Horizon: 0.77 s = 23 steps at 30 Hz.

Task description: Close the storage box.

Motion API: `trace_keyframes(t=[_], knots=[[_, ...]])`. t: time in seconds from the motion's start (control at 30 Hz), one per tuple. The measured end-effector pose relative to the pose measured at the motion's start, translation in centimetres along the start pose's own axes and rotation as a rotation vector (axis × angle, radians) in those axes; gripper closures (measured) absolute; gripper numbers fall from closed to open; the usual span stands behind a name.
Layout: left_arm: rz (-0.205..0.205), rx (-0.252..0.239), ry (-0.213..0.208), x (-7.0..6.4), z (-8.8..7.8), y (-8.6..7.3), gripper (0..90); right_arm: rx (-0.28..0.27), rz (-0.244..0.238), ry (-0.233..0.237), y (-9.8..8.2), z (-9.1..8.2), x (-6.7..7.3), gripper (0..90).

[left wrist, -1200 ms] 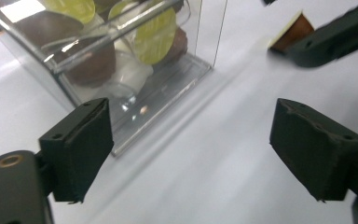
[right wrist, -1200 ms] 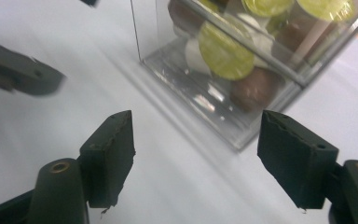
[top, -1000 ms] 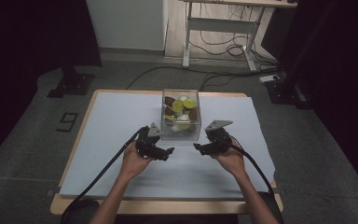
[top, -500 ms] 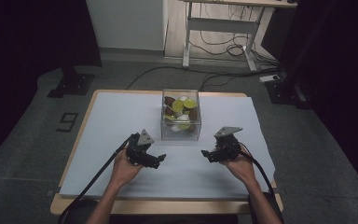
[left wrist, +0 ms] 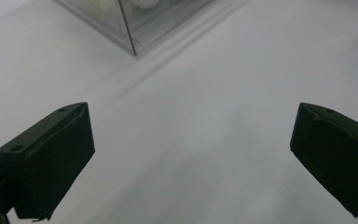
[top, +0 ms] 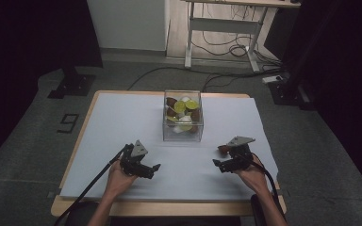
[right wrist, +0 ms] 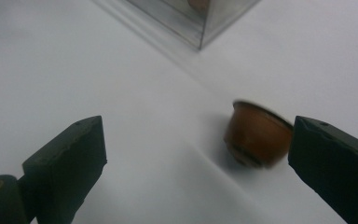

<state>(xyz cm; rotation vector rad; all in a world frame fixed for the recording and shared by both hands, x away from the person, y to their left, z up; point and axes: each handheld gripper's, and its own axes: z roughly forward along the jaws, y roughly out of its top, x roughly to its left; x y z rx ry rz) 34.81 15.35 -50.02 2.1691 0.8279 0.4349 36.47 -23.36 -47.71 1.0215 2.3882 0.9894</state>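
On the table, a white sheet covers most of the top, and a clear plastic box stands near its far edge at the middle, holding brown, yellow-green and white coffee capsules. The right gripper hovers low over the sheet toward the near right corner. Its jaws have just been opening and now stand wide apart, pressing on nothing. A brown coffee capsule lies on the sheet between them, close against the right-hand jaw in the right gripper view; it is blurred, so whether it touches that jaw is hard to tell. The left gripper sits toward the near left, jaws spread wide over bare sheet, empty.
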Motion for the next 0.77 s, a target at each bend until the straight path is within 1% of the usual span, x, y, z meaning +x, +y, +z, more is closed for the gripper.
trace_keyframes(t=[0.13, 0.2, 0.27, 0.33, 0.37, 0.43, 0.5, 0.53, 0.57, 0.6, 0.63, 0.73, 0.77], knots=[[-0.020, 0.015, -0.007, 0.2, 0.3, -0.9, 0.0, 0.025, 0.021, -0.012, -1.4, 0.2, -0.6, 3.8], [-0.016, 0.033, 0.002, 0.4, 0.5, -1.5, 0.0, 0.035, 0.026, -0.019, -1.9, 0.4, -0.9, 2.8], [-0.004, 0.058, 0.018, 0.4, 0.7, -2.0, 0.0, 0.044, 0.035, -0.027, -2.6, 0.6, -1.2, 1.6], [0.000, 0.086, 0.026, 0.5, 1.0, -2.6, 0.0, 0.069, 0.041, -0.035, -3.3, 1.0, -1.6, 0.3], [-0.005, 0.094, 0.023, 0.5, 1.0, -2.6, 0.0, 0.089, 0.045, -0.038, -3.7, 1.3, -1.8, 0.0], [-0.008, 0.090, 0.016, 0.6, 1.0, -2.6, 0.0, 0.112, 0.051, -0.036, -4.2, 1.6, -2.1, 0.0], [-0.015, 0.105, 0.000, 0.7, 1.1, -2.6, 0.0, 0.137, 0.068, -0.034, -4.6, 2.1, -2.4, 0.0], [-0.021, 0.116, -0.010, 0.8, 1.2, -2.6, 0.0, 0.136, 0.083, -0.018, -4.8, 2.3, -2.6, 0.0], [-0.027, 0.129, -0.016, 0.9, 1.3, -2.5, 0.0, 0.124, 0.098, -0.012, -4.9, 2.3, -2.7, 0.0], [-0.039, 0.136, -0.028, 1.0, 1.4, -2.5, 0.0, 0.114, 0.092, -0.014, -5.1, 2.3, -2.7, 0.0], [-0.043, 0.138, -0.030, 1.1, 1.4, -2.5, 0.0, 0.105, 0.092, -0.015, -5.2, 2.3, -2.7, 0.0], [-0.038, 0.139, -0.027, 1.0, 1.4, -2.5, 0.0, 0.084, 0.087, -0.013, -5.6, 2.2, -2.6, 0.0], [-0.044, 0.139, -0.032, 1.1, 1.4, -2.6, 0.0, 0.062, 0.084, -0.012, -5.7, 2.2, -2.7, 0.0]])
